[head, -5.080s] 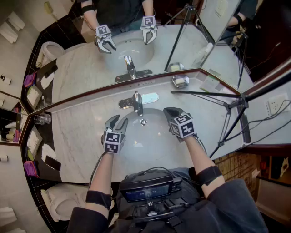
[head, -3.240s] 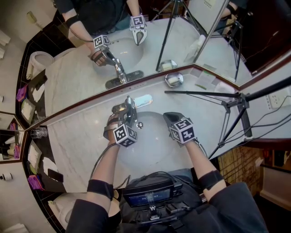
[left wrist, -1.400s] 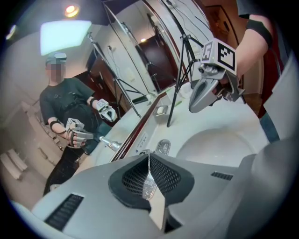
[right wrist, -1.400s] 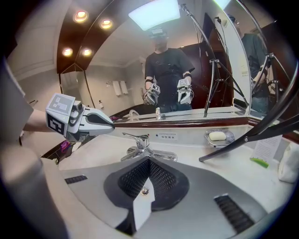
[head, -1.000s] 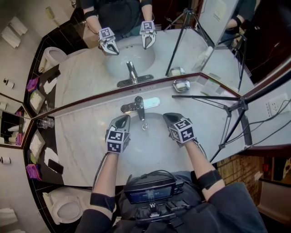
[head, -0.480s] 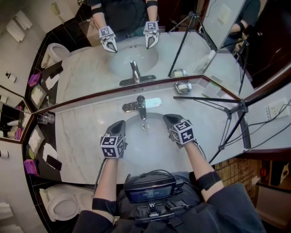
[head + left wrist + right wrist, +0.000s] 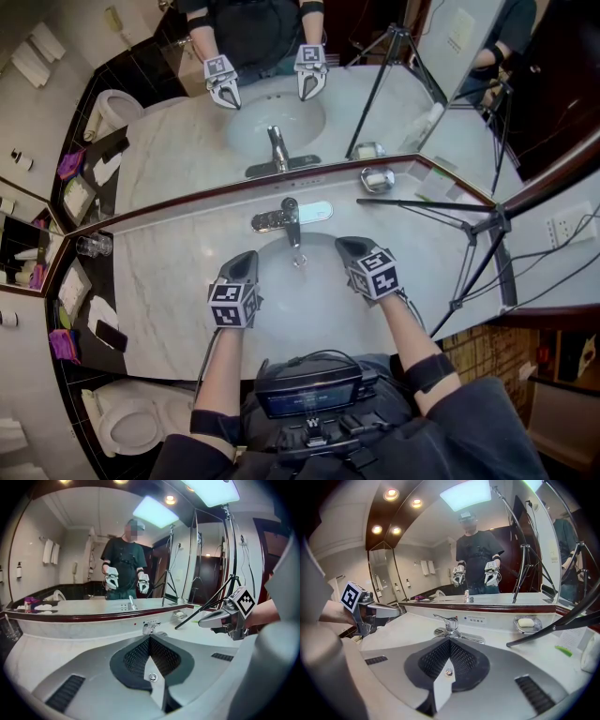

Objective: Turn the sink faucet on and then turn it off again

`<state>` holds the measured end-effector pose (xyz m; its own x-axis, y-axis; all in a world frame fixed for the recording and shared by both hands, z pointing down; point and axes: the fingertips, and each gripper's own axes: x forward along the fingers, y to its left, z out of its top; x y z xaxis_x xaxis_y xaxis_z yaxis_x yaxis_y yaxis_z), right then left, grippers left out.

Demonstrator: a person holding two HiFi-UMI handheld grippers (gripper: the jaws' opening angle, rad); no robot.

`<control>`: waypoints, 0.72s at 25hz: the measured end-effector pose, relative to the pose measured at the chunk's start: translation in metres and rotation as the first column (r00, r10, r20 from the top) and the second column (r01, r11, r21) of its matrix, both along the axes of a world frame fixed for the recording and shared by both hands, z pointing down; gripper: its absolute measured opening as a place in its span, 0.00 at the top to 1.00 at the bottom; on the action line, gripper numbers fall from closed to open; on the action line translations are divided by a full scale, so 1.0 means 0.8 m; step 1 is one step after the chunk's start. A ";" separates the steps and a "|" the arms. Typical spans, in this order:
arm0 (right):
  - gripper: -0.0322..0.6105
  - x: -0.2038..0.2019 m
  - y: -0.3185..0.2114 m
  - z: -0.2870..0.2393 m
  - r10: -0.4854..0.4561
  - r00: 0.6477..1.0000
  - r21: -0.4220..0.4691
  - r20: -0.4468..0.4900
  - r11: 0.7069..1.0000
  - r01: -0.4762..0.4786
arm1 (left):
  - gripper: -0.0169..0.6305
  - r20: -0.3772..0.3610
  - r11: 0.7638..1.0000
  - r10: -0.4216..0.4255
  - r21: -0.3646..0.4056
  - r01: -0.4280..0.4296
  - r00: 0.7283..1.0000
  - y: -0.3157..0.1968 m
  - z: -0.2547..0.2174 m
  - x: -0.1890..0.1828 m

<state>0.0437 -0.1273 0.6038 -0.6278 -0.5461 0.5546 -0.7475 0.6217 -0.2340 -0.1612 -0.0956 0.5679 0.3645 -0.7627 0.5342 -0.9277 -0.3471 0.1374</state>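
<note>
2 grey two-jaw grippers, left gripper [image 7: 247,255] & right gripper [image 7: 343,244]: both jaws closed tight, nothing held. 1 chrome lever faucet [image 7: 291,217] at white oval basin's [image 7: 305,305] back rim, between grippers, untouched; partly hidden behind jaws in left gripper view.

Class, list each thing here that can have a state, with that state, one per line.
faucet, off, no water running
left tongs, shut, empty
right tongs, shut, empty
soap dish, holding a bar of soap
sink basin, not filled
</note>
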 end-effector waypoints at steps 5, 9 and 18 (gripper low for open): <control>0.91 0.001 0.001 0.002 0.003 1.000 -0.004 -0.002 1.000 -0.003 | 0.97 0.022 1.000 -0.001 0.007 0.000 1.000 -0.005 0.000 -0.002; 0.91 0.004 0.001 0.005 0.007 1.000 -0.009 0.000 1.000 -0.007 | 0.90 0.113 0.998 0.056 0.033 -0.060 0.992 -0.020 0.002 0.004; 0.91 0.011 -0.004 0.011 0.019 1.000 -0.021 -0.004 1.000 -0.020 | 0.71 0.324 0.942 0.322 -0.017 -0.335 0.890 -0.058 0.023 0.064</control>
